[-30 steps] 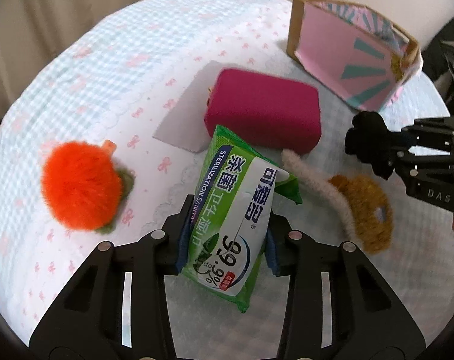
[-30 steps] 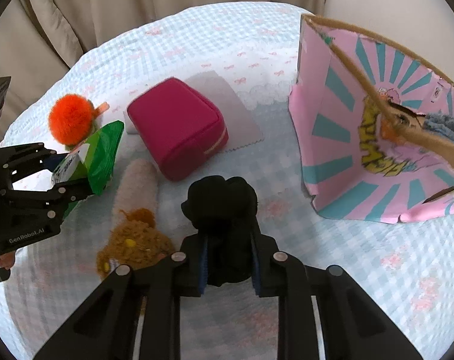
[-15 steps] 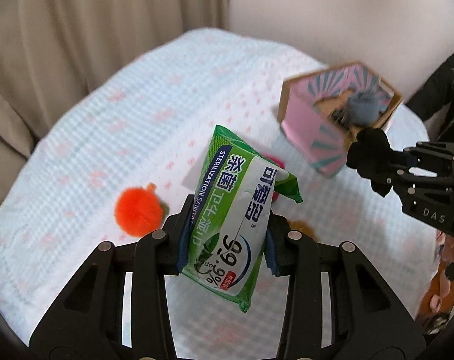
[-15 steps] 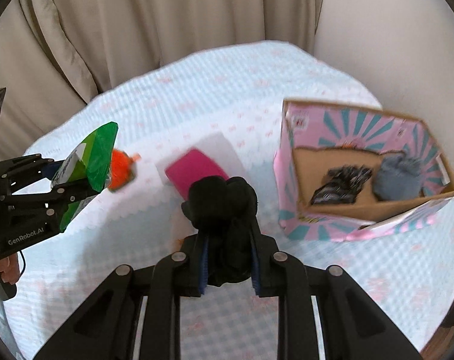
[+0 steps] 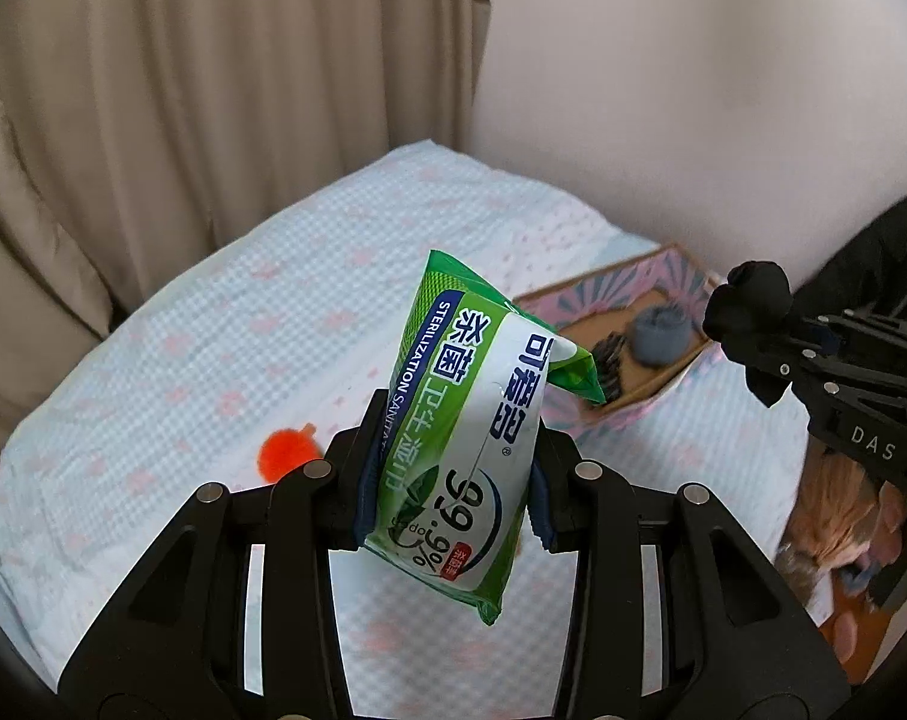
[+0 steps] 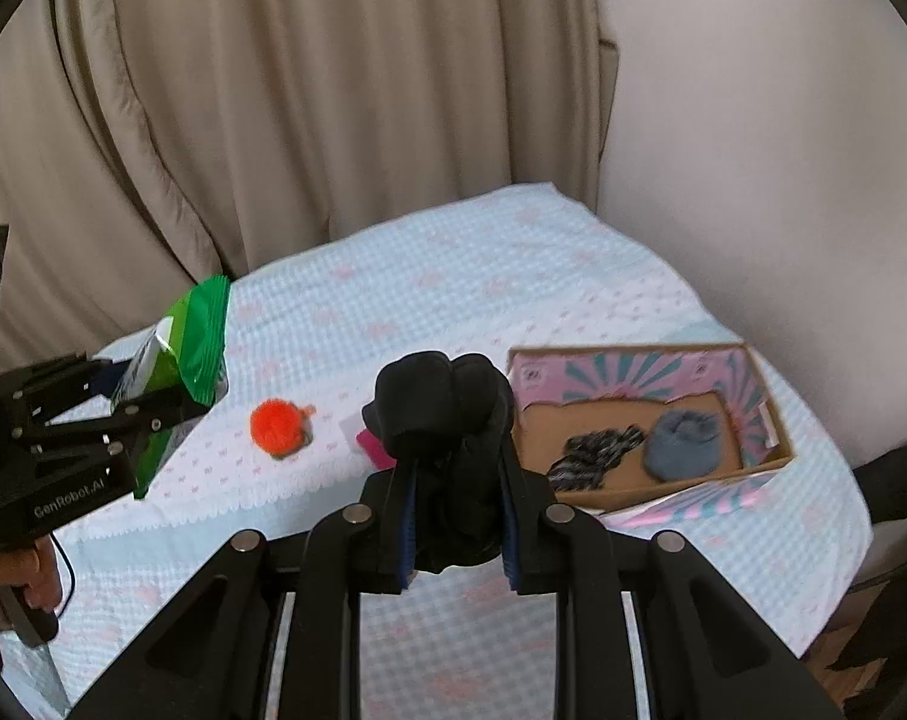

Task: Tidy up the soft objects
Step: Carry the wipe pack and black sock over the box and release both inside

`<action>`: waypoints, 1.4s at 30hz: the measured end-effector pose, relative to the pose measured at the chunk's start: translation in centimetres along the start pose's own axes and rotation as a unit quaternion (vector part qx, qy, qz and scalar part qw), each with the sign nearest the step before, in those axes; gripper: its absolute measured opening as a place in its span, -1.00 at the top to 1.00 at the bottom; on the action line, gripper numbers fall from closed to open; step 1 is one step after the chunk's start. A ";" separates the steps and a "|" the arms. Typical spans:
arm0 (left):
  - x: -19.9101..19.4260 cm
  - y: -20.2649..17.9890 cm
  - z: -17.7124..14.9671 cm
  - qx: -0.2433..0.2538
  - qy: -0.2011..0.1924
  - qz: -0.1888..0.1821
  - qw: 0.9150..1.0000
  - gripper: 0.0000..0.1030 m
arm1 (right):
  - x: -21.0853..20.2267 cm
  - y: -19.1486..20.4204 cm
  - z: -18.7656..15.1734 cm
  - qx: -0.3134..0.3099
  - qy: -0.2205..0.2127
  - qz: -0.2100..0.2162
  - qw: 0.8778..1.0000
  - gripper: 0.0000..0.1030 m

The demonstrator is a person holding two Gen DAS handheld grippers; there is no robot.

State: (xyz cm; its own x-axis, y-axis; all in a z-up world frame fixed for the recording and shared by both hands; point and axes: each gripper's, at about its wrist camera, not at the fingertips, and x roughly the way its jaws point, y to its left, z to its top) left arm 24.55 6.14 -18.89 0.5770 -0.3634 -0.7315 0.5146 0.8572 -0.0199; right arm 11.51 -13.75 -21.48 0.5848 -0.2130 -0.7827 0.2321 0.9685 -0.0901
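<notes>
Held well above a table draped in a pale blue checked cloth (image 6: 453, 312) with pink bows, the left gripper (image 5: 447, 480) pinches a green-and-white pack of wet wipes (image 5: 471, 420) between its blue-padded fingers. The pack is tilted, its crimped top edge leaning away from the camera; its face carries blue Chinese characters, the words "STERILIZATION SANITA…" and a large "99.9%". From the right wrist camera the same pack (image 6: 177, 372) shows edge-on at the left.

The right gripper (image 6: 456, 516) is clamped on a bunched black soft item (image 6: 447, 414), possibly a sock or glove, which bulges above the fingertips; it is also raised clear of the cloth.

On the table below, an open cardboard box (image 6: 771, 420) with pink-and-teal sunburst sides holds a grey knitted piece (image 6: 684, 444) and a black-and-white striped bundle (image 6: 597, 450), lying side by side. Left of the box sit a fluffy orange pompom (image 6: 276, 426) and a magenta pouch (image 6: 372, 447), largely hidden behind the black item. Beige curtains (image 6: 273, 120) hang behind.
</notes>
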 end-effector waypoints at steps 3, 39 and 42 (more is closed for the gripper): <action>-0.8 -1.8 1.6 -0.021 -0.004 -0.002 1.000 0.31 | -1.7 -1.3 1.2 0.004 -0.009 -0.001 1.000 0.61; 32.9 -19.1 6.8 -0.128 0.255 0.035 0.958 0.30 | 19.4 -29.8 5.5 0.003 0.191 0.066 0.979 0.60; 34.4 -19.1 6.0 -0.131 0.272 0.041 0.952 0.28 | 21.5 -30.4 5.0 0.015 0.211 0.070 0.975 0.60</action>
State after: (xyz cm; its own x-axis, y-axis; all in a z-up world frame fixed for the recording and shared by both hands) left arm 38.38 -24.92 -39.57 0.1575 -0.1093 -0.9814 0.2653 0.9620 -0.0645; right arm 20.89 -48.42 -32.45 0.2411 0.0000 -0.9705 0.1982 0.9789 0.0493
